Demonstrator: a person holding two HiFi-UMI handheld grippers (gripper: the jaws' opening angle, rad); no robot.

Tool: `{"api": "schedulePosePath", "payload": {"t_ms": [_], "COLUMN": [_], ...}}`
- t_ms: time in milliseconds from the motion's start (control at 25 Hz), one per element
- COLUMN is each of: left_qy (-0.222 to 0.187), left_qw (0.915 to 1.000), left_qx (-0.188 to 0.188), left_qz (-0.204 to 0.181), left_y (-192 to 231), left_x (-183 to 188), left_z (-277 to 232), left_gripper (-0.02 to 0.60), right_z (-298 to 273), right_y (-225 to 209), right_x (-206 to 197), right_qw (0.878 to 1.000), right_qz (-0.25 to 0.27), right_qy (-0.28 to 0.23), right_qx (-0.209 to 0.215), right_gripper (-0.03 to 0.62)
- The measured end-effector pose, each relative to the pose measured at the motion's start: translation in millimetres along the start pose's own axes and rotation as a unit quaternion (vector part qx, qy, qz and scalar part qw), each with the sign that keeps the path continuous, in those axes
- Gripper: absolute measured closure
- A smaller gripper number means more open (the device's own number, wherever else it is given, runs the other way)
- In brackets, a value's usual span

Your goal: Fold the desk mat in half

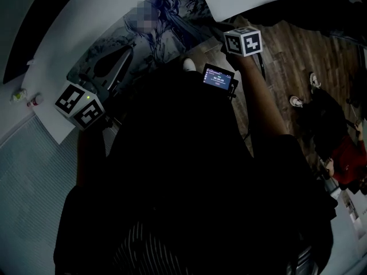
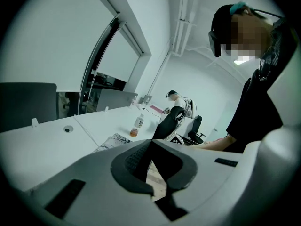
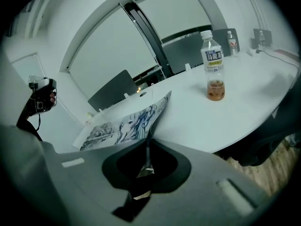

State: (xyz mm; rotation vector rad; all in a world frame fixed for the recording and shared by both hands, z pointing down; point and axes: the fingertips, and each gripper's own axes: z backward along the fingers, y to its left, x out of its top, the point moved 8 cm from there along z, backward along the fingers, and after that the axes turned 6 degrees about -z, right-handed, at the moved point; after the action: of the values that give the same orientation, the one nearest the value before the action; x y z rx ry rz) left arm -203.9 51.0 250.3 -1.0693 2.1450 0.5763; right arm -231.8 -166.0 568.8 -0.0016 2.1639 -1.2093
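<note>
Your desk is white with a rounded edge. In the head view it sweeps from 9 o'clock up to 1 o'clock, and a wood-plank floor fills the side from 1 to 3 o'clock.

The desk mat, printed with a blue-grey drawing, lies along the desk's near edge, at 11 o'clock in the head view. Your right gripper has its jaws closed on the mat's edge. The thin sheet runs up from between them toward 12 o'clock and stands off the desk beside them. Your left gripper has its jaws drawn narrow around a dark strip that leads to the mat at 10 o'clock. It looks like a grip on the mat's other near end, though that view is less clear.

In the right gripper view, a clear bottle with a little amber liquid stands on the desk at 1 o'clock, well apart from the mat. A second bottle stands farther back in the same direction. Low grey panels line the desk's far side at 11 o'clock. Behind them are tall windows with a dark frame.

In the left gripper view, a black office chair stands at 12 o'clock by the desk's edge.
</note>
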Motion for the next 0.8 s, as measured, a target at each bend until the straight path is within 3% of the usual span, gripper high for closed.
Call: {"api": "schedulePosePath", "payload": {"t_ms": [160,440,800], "left_qy": [-0.017,-0.043,-0.062], "left_qw": [0.9995,0.9958,0.9957], "left_qx": [0.014,0.05,0.051], "left_qz": [0.022,0.063,0.046], "left_y": [-3.7,-18.4,-8.7], "left_x": [-23.2,-13.4,-15.8], "left_z": [15.2,52.3,65.1], "left_gripper": [0.578,0.578,0.578], "right_z": [-2.3,18.9,20.7], "right_y": [3.8,19.8,35.2], "right_x": [0.1,18.0,19.6], "right_qw": [1.0,1.0,0.999], "right_qz": [0.011,0.006,0.02], "right_qy": [0.003,-0.003,-0.018], "right_qx": [0.011,0.029,0.017], "right_gripper": [0.572,0.572,0.573]}}
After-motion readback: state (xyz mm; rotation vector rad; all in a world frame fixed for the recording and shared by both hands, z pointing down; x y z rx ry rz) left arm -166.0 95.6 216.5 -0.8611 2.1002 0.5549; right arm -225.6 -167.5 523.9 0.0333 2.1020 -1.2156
